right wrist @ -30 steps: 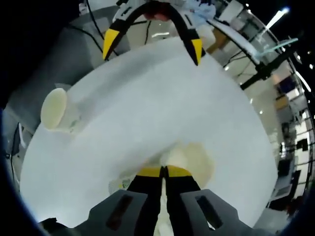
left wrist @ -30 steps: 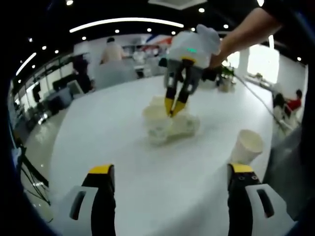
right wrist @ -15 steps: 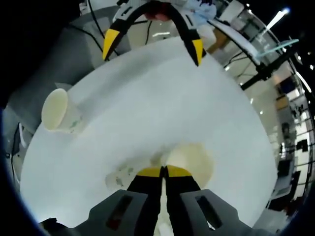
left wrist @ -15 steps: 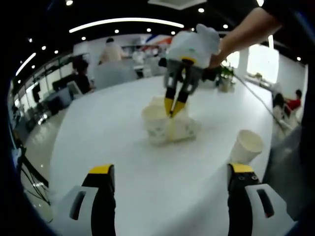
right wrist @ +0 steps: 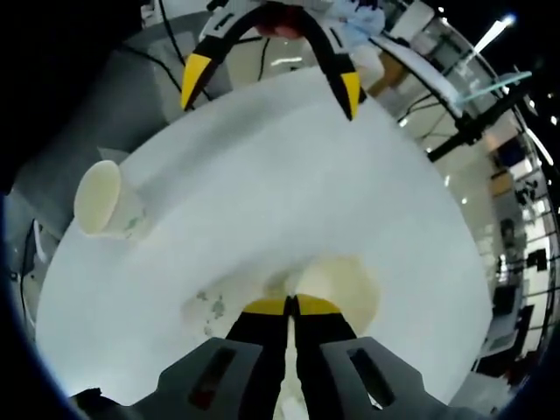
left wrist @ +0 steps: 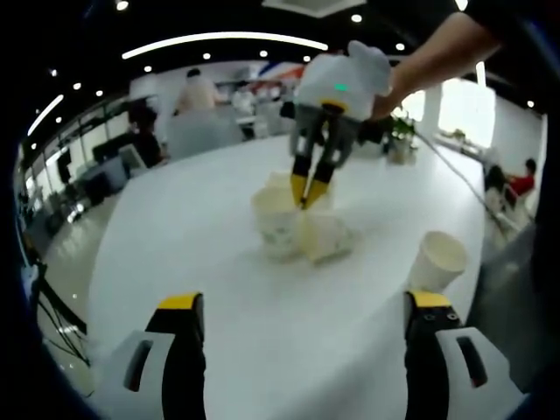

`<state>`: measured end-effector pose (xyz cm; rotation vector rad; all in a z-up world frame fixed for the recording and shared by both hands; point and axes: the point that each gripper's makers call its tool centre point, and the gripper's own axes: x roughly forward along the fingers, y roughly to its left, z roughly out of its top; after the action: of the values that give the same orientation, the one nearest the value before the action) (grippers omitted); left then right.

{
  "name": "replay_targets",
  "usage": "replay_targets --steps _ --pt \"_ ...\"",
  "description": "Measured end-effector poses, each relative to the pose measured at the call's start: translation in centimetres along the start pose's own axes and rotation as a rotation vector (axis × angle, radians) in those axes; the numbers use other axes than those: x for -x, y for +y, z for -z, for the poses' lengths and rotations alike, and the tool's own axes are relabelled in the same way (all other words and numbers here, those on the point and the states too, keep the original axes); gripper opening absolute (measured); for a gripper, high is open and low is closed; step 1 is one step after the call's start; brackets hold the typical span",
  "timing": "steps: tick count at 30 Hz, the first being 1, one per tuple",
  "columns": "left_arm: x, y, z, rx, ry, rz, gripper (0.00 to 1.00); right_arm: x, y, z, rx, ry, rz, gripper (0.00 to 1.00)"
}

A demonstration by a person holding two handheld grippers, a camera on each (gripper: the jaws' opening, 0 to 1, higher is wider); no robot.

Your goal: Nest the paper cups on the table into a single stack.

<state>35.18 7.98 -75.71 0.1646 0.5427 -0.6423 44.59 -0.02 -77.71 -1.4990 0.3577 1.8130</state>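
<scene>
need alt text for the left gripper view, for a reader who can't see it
The right tool, held in a person's hand, has its yellow-tipped jaws shut on the rim of a paper cup in a cluster on a white round table. Another cup lies tipped beside it, and a lone cup stands off to the right. The left tool waits open at the bottom.

Cup cluster (left wrist: 293, 223): you can't count these, they blur into one pale mass.
Right gripper (right wrist: 291, 306): your tips cover the cup wall (right wrist: 350, 289) they seem to pinch.
Lone cup (right wrist: 101, 201): print too smeared to read.
</scene>
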Motion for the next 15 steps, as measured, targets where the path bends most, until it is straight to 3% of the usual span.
replay_targets --steps 15 --pt "-0.2 -0.4 0.1 -0.005 0.004 0.014 0.94 1.4 -0.2 -0.4 -0.005 -0.006 0.027 0.00"
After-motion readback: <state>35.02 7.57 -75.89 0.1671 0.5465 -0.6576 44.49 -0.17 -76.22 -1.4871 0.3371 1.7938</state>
